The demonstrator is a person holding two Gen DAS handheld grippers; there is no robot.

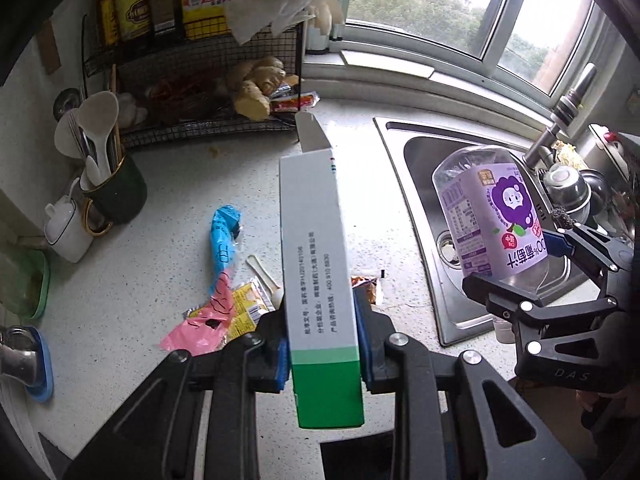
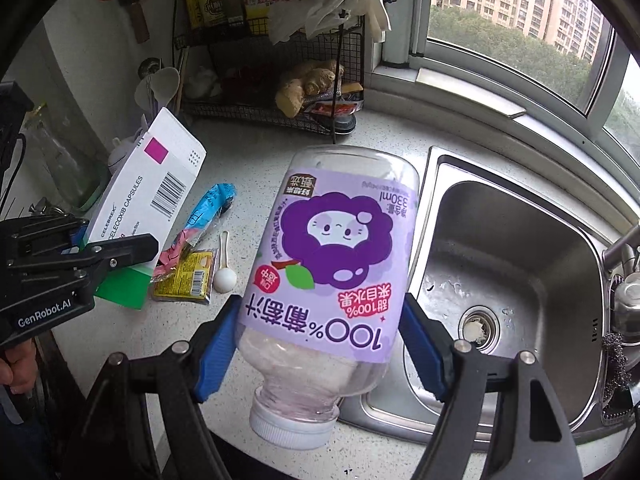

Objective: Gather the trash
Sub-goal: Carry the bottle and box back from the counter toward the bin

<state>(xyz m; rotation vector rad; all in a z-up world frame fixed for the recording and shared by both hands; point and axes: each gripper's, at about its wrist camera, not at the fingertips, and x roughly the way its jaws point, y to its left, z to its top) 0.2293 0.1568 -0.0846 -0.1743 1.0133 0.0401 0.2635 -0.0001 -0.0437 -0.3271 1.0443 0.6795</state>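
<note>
A pale speckled worktop [image 1: 168,216] runs under a wide window [image 2: 516,28] that looks out on trees and tower blocks, and a single steel sink [image 2: 516,264] is set into it. That sink serves as the landmark here.

Left of the sink, on the bare counter, lie four loose pieces of litter: one blue wrapper [image 1: 224,236], one pink wrapper [image 1: 200,326], one yellow sachet [image 2: 188,278] and one small white spoon [image 2: 224,268]. A brown scrap [image 1: 366,286] lies closer to the sink's rim, mostly hidden, possibly another wrapper.

Farther left of the sink and back against the wall stands one black wire rack [image 2: 276,80] with ginger on its lower shelf. One dark green cup [image 1: 118,192] holding utensils and one white lidded mug [image 1: 68,228] stand left of that again.

Two grippers are in view. The left gripper [image 1: 323,354] is raised above the counter left of the sink, its blue pads clamped on one white-and-green medicine box [image 1: 316,276]. The right gripper [image 2: 320,344] hangs over the sink's left rim, its jaws set wide and pressed against one clear juice bottle [image 2: 332,264] with a purple label, held cap towards the camera.
</note>
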